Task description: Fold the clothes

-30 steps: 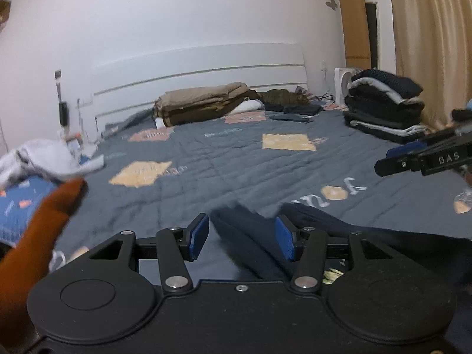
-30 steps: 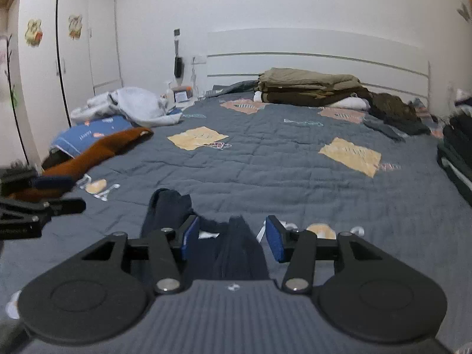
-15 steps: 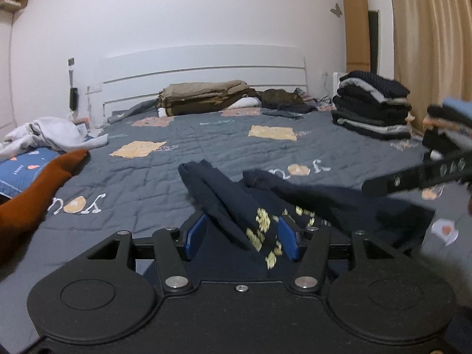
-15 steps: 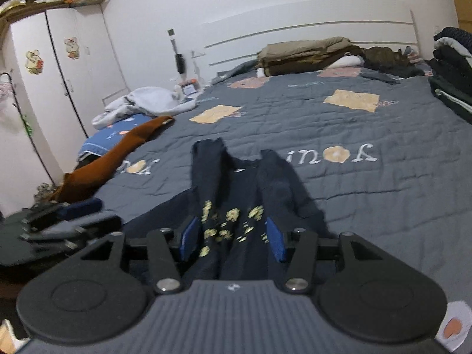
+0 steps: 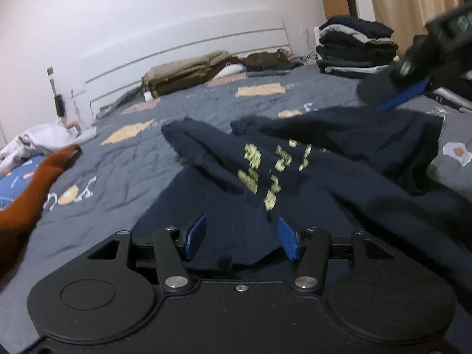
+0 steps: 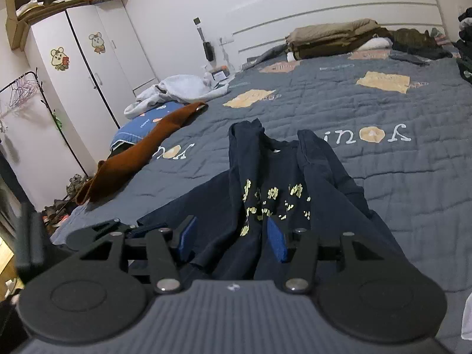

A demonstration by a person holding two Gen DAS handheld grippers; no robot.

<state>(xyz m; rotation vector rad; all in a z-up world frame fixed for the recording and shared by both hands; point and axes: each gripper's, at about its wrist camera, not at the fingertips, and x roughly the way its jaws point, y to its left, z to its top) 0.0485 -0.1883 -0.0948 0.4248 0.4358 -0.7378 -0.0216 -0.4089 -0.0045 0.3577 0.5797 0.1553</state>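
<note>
Navy shirt (image 5: 295, 177) crumpled on bed (image 6: 413, 177); left tool (image 5: 241, 237), right tool (image 6: 231, 237) both apart over it.

Navy shirt (image 6: 274, 177) — yellow-gold blocky print across the chest.
Bed quilt (image 6: 383, 153) — slate grey, stitched in squares, with tan and pale pink patches and white lettering around orange-tan rounds.
Rust-brown garment (image 6: 141, 153), plain.
Pale grey-white garment (image 6: 177, 88), plain.
Blue pillow (image 6: 141, 124), small orange and white marks.
Khaki and brown folded pile (image 6: 333, 37).
Stack of black, navy and grey folded clothes (image 5: 354, 47).
White wardrobe (image 6: 79, 59), cartoon mouse stickers.
Left claw (image 5: 241, 241) and right claw (image 6: 233, 239): black bodies, blue pads.
</note>
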